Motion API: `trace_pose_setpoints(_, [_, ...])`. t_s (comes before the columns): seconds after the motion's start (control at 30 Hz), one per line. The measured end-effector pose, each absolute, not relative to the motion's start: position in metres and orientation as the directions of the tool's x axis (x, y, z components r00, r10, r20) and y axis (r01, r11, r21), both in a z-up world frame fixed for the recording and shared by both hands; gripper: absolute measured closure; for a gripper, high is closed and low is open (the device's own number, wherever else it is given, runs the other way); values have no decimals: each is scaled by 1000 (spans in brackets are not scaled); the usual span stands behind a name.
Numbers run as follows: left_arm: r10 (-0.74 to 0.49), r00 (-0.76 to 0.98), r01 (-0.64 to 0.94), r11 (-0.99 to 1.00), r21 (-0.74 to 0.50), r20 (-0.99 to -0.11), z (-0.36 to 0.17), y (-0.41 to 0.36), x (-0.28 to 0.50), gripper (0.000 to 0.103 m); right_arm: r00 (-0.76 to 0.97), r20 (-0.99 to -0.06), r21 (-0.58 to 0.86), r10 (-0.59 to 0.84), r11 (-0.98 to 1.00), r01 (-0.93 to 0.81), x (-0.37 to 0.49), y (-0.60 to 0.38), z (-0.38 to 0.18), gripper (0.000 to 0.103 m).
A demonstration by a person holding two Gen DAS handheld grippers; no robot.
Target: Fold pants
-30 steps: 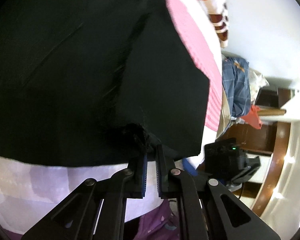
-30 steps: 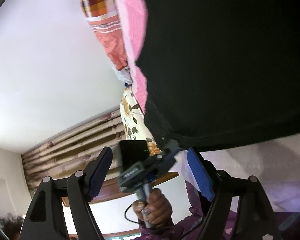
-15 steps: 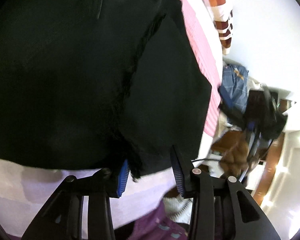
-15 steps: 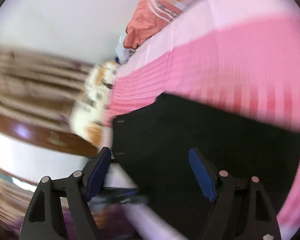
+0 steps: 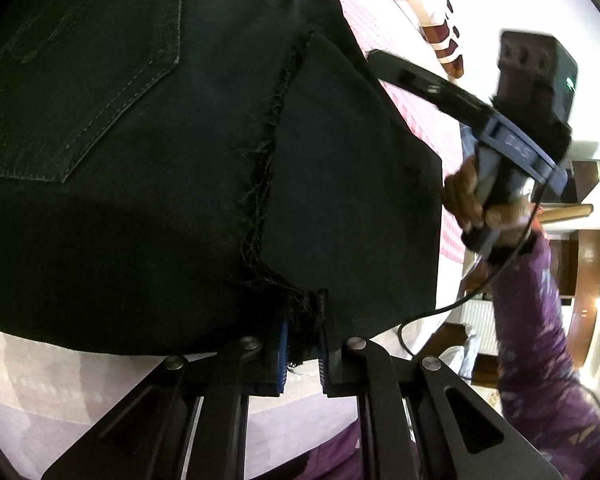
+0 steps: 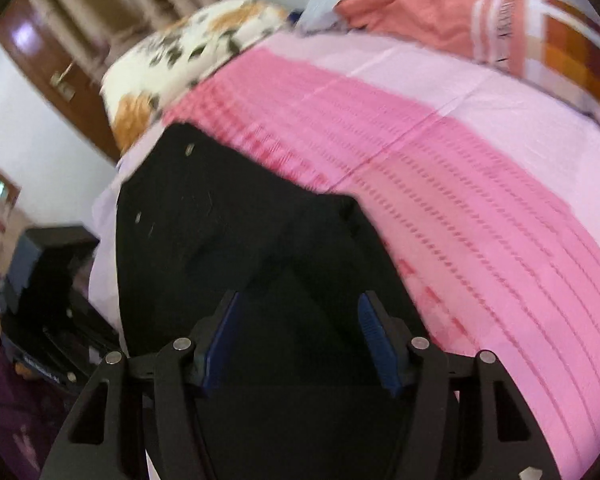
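- at 6 o'clock in the left view, the left gripper (image 5: 303,342) has closed again on the frayed hem of the black pants (image 5: 148,152); half a second ago it had let go and stood open.
- the right gripper (image 6: 300,336), a second ago wide open and aimed away from the bed, now hovers over the pants' far corner, jaws spread wide, holding nothing.
- likely meaning: one fold is laid and the next grab is starting.
- the pants are dark denim, doubled over, back pocket (image 5: 80,80) at 10 o'clock, raw threads along the edge.
- they lie on the pink striped bedsheet (image 6: 440,184), pillows (image 6: 188,60) beyond at 12 o'clock.
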State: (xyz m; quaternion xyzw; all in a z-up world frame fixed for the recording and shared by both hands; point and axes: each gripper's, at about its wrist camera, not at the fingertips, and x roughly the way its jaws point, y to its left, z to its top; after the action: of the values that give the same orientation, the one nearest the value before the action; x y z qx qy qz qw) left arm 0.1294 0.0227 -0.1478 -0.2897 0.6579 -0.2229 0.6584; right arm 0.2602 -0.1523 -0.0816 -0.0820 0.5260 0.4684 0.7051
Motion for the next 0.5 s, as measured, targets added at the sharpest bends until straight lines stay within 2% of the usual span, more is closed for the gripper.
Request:
trace_pose_setpoints(0.13, [-674, 29, -92, 734, -673, -738, -150, 25, 129, 91, -36, -875, 303, 483, 488, -818, 250, -137, -94, 56])
trace_pose_setpoints(0.17, [-676, 28, -96, 731, -675, -736, -151, 27, 127, 91, -58, -872, 319, 485, 476, -819, 250, -138, -93, 67])
trace_pose_setpoints(0.23, [-681, 27, -106, 726, -680, -732, -151, 23, 131, 91, -62, -881, 313, 468, 480, -819, 253, -140, -92, 83])
trace_pose_setpoints(0.5, [-684, 30, -112, 722, -682, -729, -155, 26, 131, 91, -6, -869, 301, 494, 520, -799, 248, -148, -84, 89])
